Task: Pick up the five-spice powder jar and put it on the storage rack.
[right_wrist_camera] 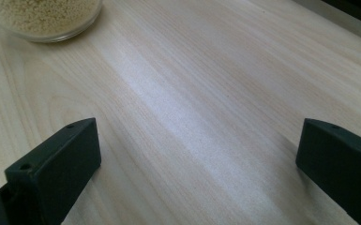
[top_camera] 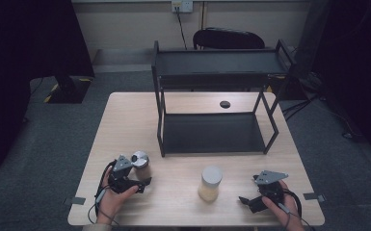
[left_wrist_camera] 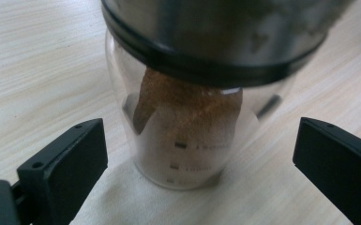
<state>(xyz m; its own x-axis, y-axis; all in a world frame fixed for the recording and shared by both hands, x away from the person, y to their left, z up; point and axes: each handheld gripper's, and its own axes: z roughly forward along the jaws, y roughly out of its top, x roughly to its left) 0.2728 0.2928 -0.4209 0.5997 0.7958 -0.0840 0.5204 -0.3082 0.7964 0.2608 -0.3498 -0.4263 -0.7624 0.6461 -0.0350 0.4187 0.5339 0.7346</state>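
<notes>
Pale wood-grain table [top_camera: 125, 125], matte, is carrying a black metal two-tier rack [top_camera: 217, 96] with flat shelves at its far half.

Left gripper [top_camera: 142, 183] is sitting at the near left, jaws standing wide apart. In the left gripper view [left_wrist_camera: 197, 154] a small glass jar [left_wrist_camera: 187, 136] is standing between the jaws, touching neither; clear rounded wall, brushed metal lid with a black rim, brown powder clinging inside above a paler layer. High view: the same jar [top_camera: 141, 165] is standing upright just beside the gripper.

Right gripper [top_camera: 245, 199] is lying at the near right, jaws spread, bare wood between them [right_wrist_camera: 197, 154].

A second jar [top_camera: 210, 183], cylindrical with a grey lid and pale yellow grains, is standing between the two grippers; its base [right_wrist_camera: 42, 18] is showing at the top left of the right gripper view.
</notes>
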